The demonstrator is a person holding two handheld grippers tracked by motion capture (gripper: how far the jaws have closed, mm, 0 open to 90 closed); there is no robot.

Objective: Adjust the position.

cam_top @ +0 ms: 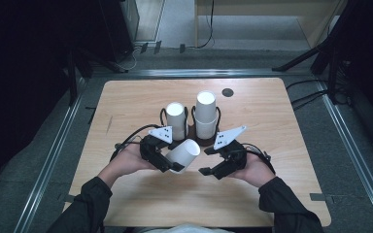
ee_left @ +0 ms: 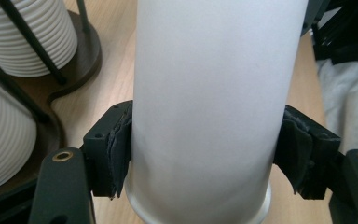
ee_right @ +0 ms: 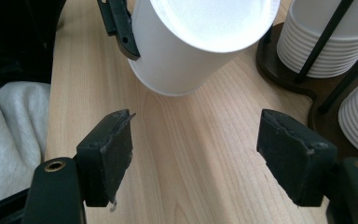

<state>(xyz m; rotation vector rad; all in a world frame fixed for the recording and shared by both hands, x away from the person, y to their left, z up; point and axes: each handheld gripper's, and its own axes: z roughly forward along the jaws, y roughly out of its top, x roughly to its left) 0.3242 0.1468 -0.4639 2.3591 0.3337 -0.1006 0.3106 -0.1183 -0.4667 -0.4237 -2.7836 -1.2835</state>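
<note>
Right gripper (ee_right: 196,154) open over table (ee_right: 191,177), white cup (ee_right: 182,60) ahead, cup stacks (ee_right: 326,42) nearby

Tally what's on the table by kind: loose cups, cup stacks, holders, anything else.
Loose white paper cup, held in the left gripper: 1
Stacks of white ribbed paper cups: 2
Dark wooden two-post cup holder: 1
Small dark round disc: 1
Total: 5

A: What does the person wear?
B: Dark long sleeves (cam_top: 90,201); both hands bare.
A: And the tools?
B: The left gripper (cam_top: 167,164) and right gripper (cam_top: 212,171) are black, each topped by a grey three-cornered plate dotted with small marks. Black cables trail behind. Brass-ringed holes sit below the frayed dark pads (ee_right: 114,149).
</note>
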